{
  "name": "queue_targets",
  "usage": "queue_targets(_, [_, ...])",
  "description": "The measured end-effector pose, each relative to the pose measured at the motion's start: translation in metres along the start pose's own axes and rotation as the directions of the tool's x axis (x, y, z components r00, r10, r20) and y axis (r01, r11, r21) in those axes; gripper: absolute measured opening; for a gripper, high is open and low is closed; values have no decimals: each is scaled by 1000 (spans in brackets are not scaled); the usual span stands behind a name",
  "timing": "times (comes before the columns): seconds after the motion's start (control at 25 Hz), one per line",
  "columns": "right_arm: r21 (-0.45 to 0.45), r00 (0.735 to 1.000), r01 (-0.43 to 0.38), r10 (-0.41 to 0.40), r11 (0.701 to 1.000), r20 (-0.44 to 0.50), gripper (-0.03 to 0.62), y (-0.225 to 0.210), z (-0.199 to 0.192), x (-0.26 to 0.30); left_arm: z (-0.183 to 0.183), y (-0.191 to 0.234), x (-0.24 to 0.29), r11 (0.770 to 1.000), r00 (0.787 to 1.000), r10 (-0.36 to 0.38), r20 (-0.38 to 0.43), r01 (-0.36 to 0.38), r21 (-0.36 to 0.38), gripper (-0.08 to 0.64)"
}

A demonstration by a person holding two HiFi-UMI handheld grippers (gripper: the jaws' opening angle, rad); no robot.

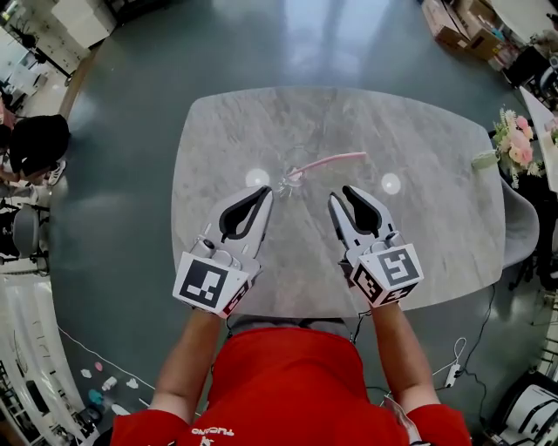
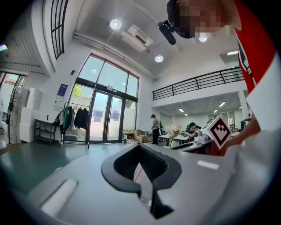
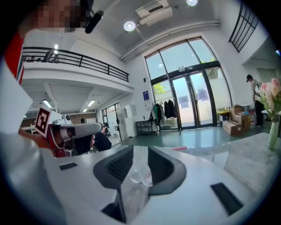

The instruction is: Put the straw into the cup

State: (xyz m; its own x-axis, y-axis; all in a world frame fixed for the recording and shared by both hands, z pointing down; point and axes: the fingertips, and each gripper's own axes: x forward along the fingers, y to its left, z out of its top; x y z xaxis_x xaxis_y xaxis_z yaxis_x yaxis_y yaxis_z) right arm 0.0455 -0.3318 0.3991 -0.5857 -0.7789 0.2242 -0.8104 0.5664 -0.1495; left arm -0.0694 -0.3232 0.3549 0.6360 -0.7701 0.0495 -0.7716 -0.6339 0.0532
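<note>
A clear plastic cup [image 1: 292, 175] stands near the middle of the marble table [image 1: 436, 218]. A pink straw [image 1: 336, 160] has its left end at the cup's mouth and leans out to the right. My left gripper [image 1: 264, 193] hovers just left of the cup on the near side, its tips meeting with nothing between them. My right gripper [image 1: 342, 194] hangs just right of the cup, jaws apart and empty. In the right gripper view the cup [image 3: 139, 176] shows ahead through the gap, with the straw's tip [image 3: 180, 148] beyond. The left gripper [image 2: 139, 148] looks level across the table.
A vase of pink flowers [image 1: 514, 148] stands at the table's right edge, with a grey chair [image 1: 523, 231] beside it. A seated person [image 1: 35, 144] is off to the left. Cardboard boxes [image 1: 449, 26] sit on the floor at the far right.
</note>
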Motion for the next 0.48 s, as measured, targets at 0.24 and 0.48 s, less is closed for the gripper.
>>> queue_targets(0.24, [-23, 993, -34, 37, 999, 112, 53, 35, 44, -28, 28, -21, -15, 999, 998, -41, 44, 40, 31, 5])
queue_targets(0.48, [-53, 980, -66, 74, 996, 184, 32, 62, 73, -46, 57, -49, -23, 994, 988, -99, 117, 92, 62, 6])
